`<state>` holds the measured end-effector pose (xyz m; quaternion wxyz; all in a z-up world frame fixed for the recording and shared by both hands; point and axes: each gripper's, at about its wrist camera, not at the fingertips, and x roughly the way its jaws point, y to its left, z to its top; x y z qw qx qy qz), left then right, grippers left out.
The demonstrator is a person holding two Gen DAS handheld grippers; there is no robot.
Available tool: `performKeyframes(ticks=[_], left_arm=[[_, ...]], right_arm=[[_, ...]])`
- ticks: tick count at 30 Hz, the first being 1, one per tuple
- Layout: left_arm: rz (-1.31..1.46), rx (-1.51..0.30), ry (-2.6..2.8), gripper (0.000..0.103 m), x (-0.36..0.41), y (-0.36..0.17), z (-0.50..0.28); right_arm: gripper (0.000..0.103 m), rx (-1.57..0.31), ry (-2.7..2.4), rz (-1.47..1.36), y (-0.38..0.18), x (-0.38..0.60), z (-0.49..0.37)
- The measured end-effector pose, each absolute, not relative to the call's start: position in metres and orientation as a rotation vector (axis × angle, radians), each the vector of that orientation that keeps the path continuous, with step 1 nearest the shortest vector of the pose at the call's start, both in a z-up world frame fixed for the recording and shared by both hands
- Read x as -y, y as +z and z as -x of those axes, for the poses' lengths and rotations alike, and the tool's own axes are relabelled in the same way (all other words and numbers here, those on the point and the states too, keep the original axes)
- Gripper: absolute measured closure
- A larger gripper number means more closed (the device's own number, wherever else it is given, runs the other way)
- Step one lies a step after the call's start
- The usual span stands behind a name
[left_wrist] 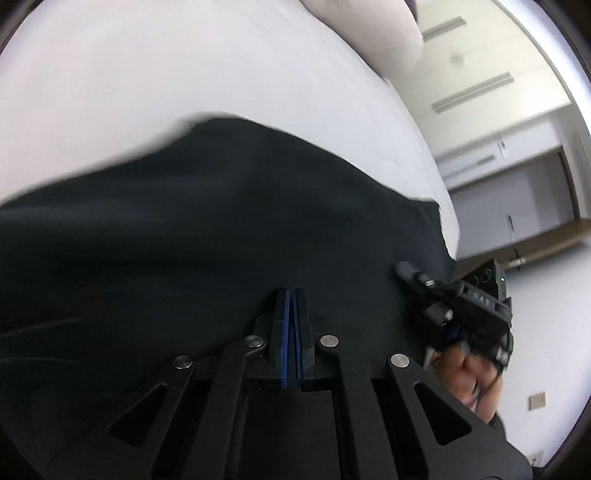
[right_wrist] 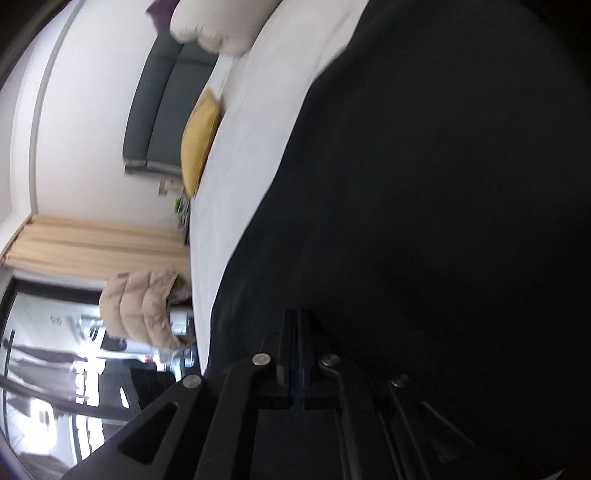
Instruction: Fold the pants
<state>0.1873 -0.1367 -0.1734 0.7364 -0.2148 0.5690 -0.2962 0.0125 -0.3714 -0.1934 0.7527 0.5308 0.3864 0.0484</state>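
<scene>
The black pants (left_wrist: 229,229) hang as a wide dark sheet over the white bed (left_wrist: 184,74). My left gripper (left_wrist: 291,295) has its jaws pressed together on the pants' near edge. My right gripper shows in the left wrist view (left_wrist: 406,267), held by a hand, its tip at the pants' right edge. In the right wrist view the pants (right_wrist: 424,184) fill the right side and my right gripper (right_wrist: 297,315) is shut on the cloth edge. The cloth between the pads is too dark to make out.
The bed (right_wrist: 258,129) carries a yellow cushion (right_wrist: 199,136) and a white pillow (right_wrist: 221,26) at its head. A beige puffer jacket (right_wrist: 144,310) sits beside the bed near a window. Cupboards (left_wrist: 517,177) and a wall lie past the bed's edge.
</scene>
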Motion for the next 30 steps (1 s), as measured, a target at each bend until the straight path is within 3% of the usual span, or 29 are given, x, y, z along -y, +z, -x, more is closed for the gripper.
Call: performKeyframes(ticks=[7, 15, 18, 20, 22, 26, 30], left_arm=[[0.546, -1.177, -0.481, 0.101, 0.016, -0.175, -0.175], [0.515, -1.09, -0.397, 0.101, -0.065, -0.162, -0.131], [0.422, -1.044, -0.312, 0.101, -0.08, -0.137, -0.118], [0.415, -1.015, -0.3, 0.101, -0.077, -0.119, -0.116], [0.43, -0.99, -0.325, 0.101, -0.073, -0.103, -0.113], [0.441, -1.001, -0.471, 0.101, -0.022, -0.092, -0.116], [0.417, -1.056, -0.591, 0.101, 0.041, -0.101, -0.12]], right_arm=[[0.103, -0.724, -0.08, -1.162, -0.199, 0.456, -0.016], [0.103, -0.598, -0.318, -1.156, -0.181, 0.558, 0.064], [0.097, -0.56, -0.389, -1.108, -0.152, 0.575, 0.098], [0.085, -0.534, -0.377, -1.096, -0.138, 0.576, 0.122], [0.056, -0.504, -0.361, -1.102, -0.131, 0.57, 0.146], [0.053, -0.465, -0.322, -1.18, -0.146, 0.564, 0.181], [0.053, -0.488, -0.304, -1.261, -0.164, 0.559, 0.151]])
